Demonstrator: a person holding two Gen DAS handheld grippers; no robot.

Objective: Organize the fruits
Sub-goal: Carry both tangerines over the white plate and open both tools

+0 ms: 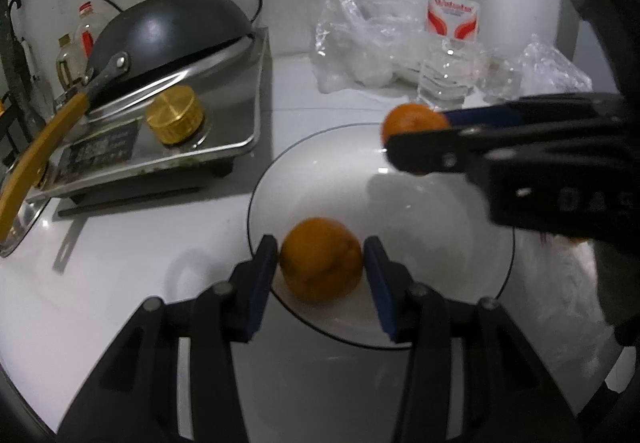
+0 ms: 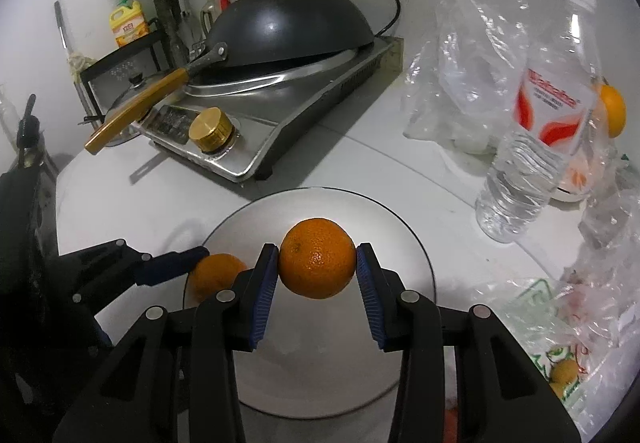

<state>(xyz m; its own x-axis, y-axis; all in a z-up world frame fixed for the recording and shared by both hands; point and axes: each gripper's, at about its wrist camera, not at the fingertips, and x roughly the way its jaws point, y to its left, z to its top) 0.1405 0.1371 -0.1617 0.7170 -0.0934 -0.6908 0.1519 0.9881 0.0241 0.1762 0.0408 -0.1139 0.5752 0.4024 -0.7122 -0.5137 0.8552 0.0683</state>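
One orange (image 1: pixel 320 259) is bracketed on the white plate (image 1: pixel 440 243) by the left gripper (image 1: pixel 320 275), whose contact cannot be told; a second orange (image 2: pixel 317 258) is clamped above the plate by the right gripper (image 2: pixel 317 275).

Orange (image 1: pixel 320 259) on plate (image 1: pixel 440 243); stove (image 1: pixel 200 131) left, bottle (image 1: pixel 450 31) behind.

The right claw (image 1: pixel 416 147) hides half its orange (image 1: pixel 412 119).

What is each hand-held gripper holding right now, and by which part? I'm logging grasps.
The right hand-held gripper pinches an orange across its sides, above the plate. The left hand-held gripper brackets another orange on the plate; whether it grips cannot be told.
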